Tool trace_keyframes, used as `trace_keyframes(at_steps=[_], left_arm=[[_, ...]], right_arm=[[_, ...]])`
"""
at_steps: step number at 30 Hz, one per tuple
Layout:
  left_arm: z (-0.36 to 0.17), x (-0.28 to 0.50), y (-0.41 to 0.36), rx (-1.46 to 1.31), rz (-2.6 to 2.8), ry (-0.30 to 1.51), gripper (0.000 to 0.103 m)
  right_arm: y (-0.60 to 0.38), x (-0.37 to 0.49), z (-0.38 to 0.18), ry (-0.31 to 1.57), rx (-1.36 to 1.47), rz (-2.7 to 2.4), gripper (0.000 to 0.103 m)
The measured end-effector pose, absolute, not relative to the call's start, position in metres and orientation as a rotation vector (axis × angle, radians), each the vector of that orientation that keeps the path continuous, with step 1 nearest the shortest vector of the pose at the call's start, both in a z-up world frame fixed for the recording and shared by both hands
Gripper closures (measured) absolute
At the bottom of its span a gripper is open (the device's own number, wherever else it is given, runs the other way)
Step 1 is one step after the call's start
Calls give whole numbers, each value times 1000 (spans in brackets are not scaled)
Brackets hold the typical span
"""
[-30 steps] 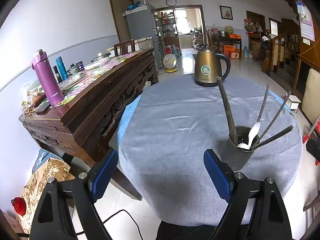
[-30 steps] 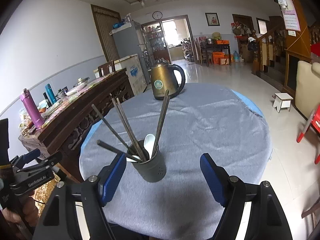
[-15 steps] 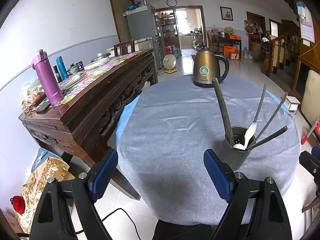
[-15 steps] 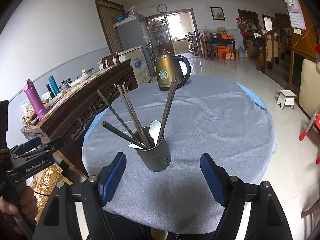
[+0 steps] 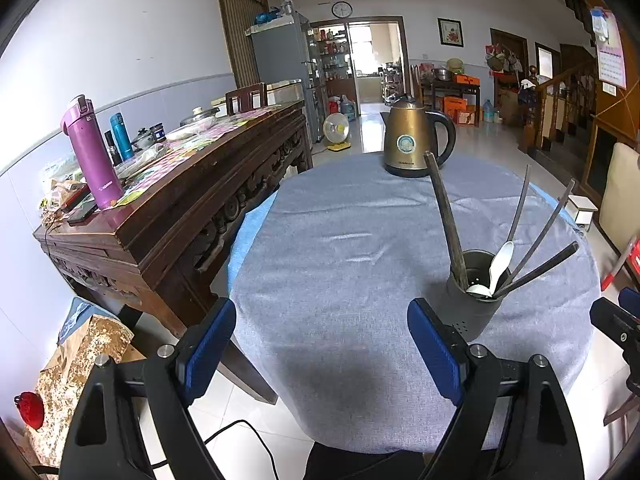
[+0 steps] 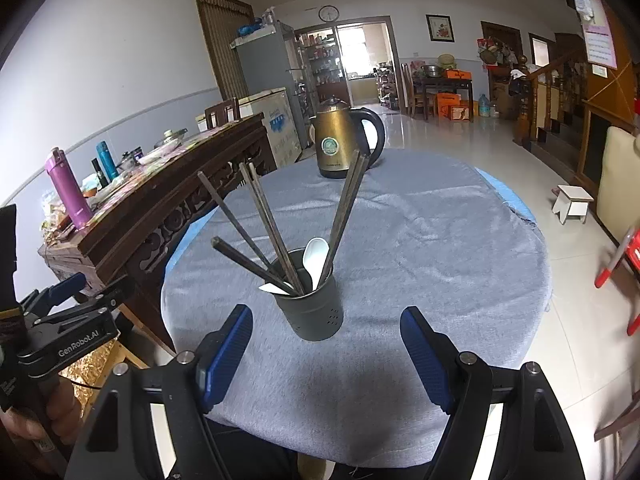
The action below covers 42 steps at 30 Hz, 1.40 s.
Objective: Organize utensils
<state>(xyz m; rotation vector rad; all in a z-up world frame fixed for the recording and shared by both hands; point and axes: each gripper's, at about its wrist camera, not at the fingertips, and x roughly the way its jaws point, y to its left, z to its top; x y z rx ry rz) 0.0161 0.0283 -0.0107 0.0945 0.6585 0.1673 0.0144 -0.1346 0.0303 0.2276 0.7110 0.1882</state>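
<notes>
Upright, chopsticks in grey holder.

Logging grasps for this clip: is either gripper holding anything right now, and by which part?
Nothing is held. The left gripper and right gripper both stand open and empty, short of the utensil holder.

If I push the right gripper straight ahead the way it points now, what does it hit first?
Most likely the dark utensil holder: it stands on the grey tablecloth just ahead of the open right gripper, roughly centred between its fingers. The leaning chopsticks rise above that line. Depth is hard to judge through the fisheye.
</notes>
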Motion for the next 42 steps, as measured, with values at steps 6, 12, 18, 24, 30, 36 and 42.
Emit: trace_keyframes(at_steps=[6,12,18,24,30,36,42], left_arm=[[-11,16,30,96,164,656,15],[-11,16,31,91,164,658,15],[-11,16,33,89,165,655,15],[-10,15,37,82,168,653,15],[-9,14,40,77,174,651,15],[-9,14,40,79,174,654,15],[-10,14,39,79,169,658,15]], right_arm=[[-135,17,31,712,228,175,24],[-134,19,32,716,231,169,24],[-132,19,35,711,224,170,24],[-132,17,37,706,222,165,24],[-131,17,38,702,219,165,24],[-130,16,39,702,220,164,24],[-131,15,39,701,224,162,24]])
